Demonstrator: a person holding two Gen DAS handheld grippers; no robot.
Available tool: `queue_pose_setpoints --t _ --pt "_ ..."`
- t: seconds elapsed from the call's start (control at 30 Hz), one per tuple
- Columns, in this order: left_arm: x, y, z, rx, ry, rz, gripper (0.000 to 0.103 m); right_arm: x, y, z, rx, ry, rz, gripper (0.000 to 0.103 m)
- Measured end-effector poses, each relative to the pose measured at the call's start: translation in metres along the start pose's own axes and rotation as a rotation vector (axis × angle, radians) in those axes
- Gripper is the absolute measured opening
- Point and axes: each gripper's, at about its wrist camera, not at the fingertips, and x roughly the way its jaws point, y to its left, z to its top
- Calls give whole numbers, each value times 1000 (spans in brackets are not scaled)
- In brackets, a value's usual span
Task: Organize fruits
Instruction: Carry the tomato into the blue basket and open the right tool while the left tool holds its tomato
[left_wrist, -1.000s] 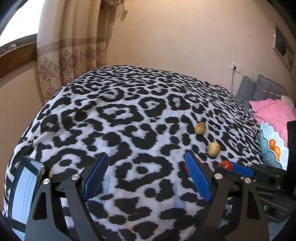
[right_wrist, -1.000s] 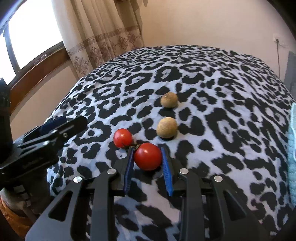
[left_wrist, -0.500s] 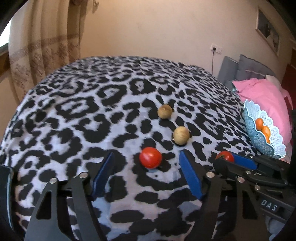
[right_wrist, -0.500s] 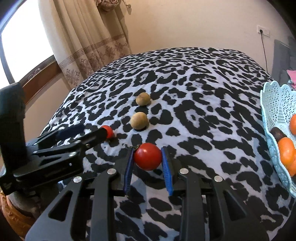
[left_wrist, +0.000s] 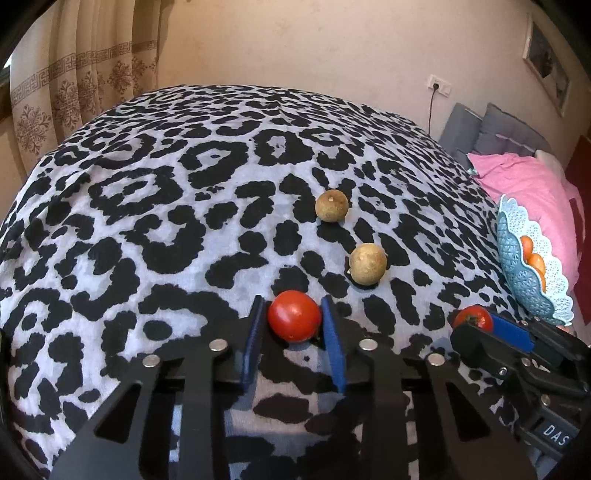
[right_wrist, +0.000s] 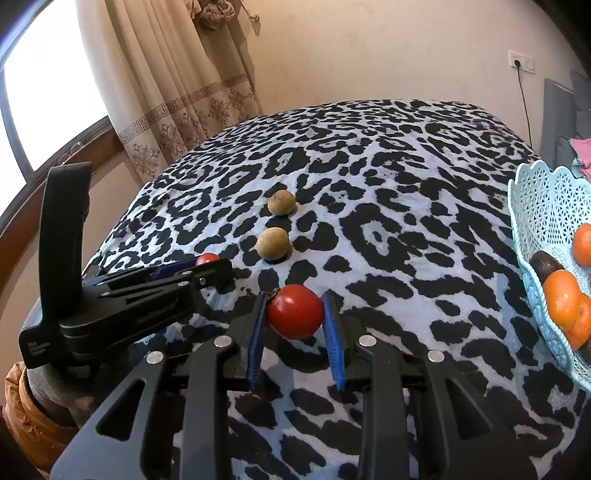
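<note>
In the left wrist view my left gripper (left_wrist: 293, 319) is shut on a red tomato (left_wrist: 294, 314) that rests on the leopard-print bedspread (left_wrist: 155, 221). Its jaws are closing tight, and both blue pads touch the tomato's sides. My right gripper (right_wrist: 294, 317) is shut on a second red tomato (right_wrist: 294, 311), held just above the spread. Two round brown fruits (left_wrist: 332, 205) (left_wrist: 368, 264) lie just beyond the grippers. A light blue lattice basket (right_wrist: 543, 206) at the right holds oranges (right_wrist: 561, 299) and a dark fruit (right_wrist: 545, 264).
The bedspread covers a wide surface that drops away at the left and at the near edge. A patterned curtain (right_wrist: 184, 92) and a window hang behind on the left. Pink bedding (left_wrist: 524, 184) and grey cushions (left_wrist: 491, 129) lie beyond the basket. A wall socket (left_wrist: 439, 86) sits at the far right.
My left gripper came forward and to the right over the bedspread, reached the loose tomato and went from wide open to shut on it. The right gripper swung right with its tomato, and the basket came into view.
</note>
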Motion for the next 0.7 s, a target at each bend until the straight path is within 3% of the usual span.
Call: queue_pose_setpoints --t 0.7 --pt "-14 -19 -4 84 -65 75 28 -22 -9 1 39 -56 -17 30"
